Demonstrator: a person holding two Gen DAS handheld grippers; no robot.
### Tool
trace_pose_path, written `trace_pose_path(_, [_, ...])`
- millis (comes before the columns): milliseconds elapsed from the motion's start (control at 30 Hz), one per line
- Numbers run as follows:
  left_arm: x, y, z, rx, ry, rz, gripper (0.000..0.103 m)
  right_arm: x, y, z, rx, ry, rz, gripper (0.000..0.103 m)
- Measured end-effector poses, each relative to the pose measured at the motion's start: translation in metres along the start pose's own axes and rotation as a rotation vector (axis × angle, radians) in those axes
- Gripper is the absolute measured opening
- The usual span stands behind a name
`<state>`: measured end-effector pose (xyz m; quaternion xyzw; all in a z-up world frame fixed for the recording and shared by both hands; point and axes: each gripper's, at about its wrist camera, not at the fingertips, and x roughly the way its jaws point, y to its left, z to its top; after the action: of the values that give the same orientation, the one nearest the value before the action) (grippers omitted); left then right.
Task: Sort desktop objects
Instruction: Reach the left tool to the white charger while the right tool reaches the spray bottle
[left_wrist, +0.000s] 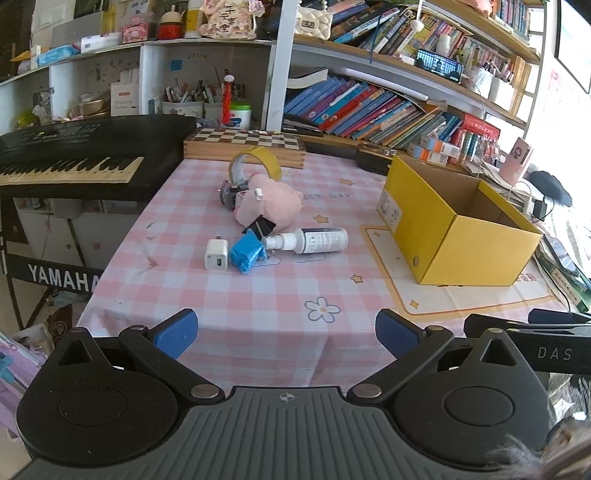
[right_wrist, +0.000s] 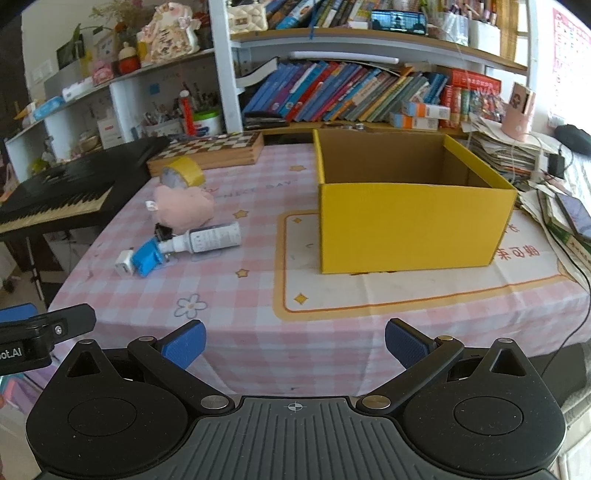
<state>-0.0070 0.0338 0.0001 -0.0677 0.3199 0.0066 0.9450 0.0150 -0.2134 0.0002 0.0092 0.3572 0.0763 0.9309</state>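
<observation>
A cluster lies mid-table on the pink checked cloth: a white charger plug (left_wrist: 215, 254), a blue wrapped block (left_wrist: 246, 252), a black binder clip (left_wrist: 261, 226), a white spray bottle (left_wrist: 314, 240) on its side, a pink plush toy (left_wrist: 269, 201) and a yellow tape roll (left_wrist: 255, 162). An open, empty yellow cardboard box (left_wrist: 448, 221) (right_wrist: 410, 229) stands to the right. My left gripper (left_wrist: 286, 334) hangs open at the table's near edge, well short of the cluster. My right gripper (right_wrist: 295, 343) is open too, in front of the box, holding nothing.
A black keyboard (left_wrist: 70, 162) flanks the table on the left. A wooden chessboard box (left_wrist: 245, 146) lies behind the tape roll. Bookshelves (left_wrist: 369, 110) rise at the back. Stacked papers, a phone (right_wrist: 574, 214) and cables crowd the right edge.
</observation>
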Motion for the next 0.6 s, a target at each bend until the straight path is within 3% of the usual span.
trace_pose_path(600, [0.002, 0.028, -0.002, -0.097, 0.015, 0.07, 0.103, 0.02, 0.039, 0.014, -0.147, 0.04, 0.175, 0.103])
